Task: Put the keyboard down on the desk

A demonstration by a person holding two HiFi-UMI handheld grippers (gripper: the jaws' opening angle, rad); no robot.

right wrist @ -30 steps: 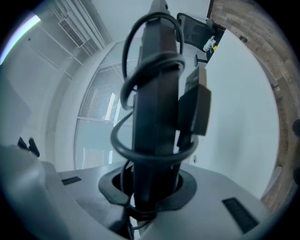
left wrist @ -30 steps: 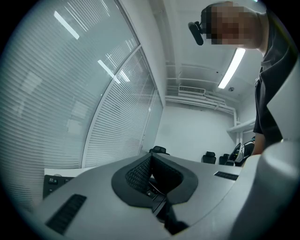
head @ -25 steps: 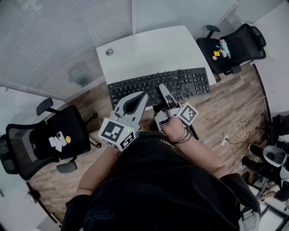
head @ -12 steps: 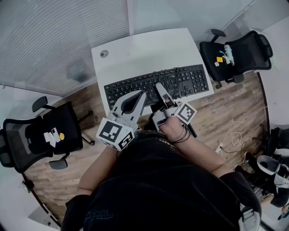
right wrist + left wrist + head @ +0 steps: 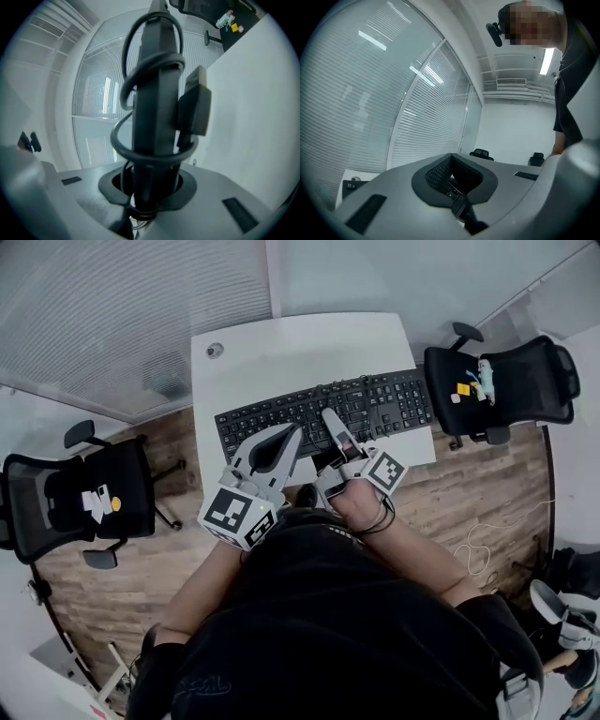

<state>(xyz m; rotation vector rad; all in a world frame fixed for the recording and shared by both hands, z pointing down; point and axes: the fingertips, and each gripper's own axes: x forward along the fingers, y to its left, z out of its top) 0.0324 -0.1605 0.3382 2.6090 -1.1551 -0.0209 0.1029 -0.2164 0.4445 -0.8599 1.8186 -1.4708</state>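
White desk [image 5: 300,352] flanked by office chairs [image 5: 511,381]: right claw [image 5: 332,422] clamps the keyboard [image 5: 394,399], left claw [image 5: 297,433] closed, empty.

the keyboard [image 5: 375,404] and its cable [image 5: 126,84] are black. the desk [image 5: 300,348] is white. the left gripper [image 5: 286,437] and right gripper [image 5: 334,425] are grey, with black-and-white square markers [image 5: 234,515]. the floor [image 5: 469,493] is brown wood-grain.

Bright, even light surrounds you; a ceiling strip lamp [image 5: 547,61] glows far right. Your views bend strongly at the edges, and the near keyboard [image 5: 157,117] looks soft.
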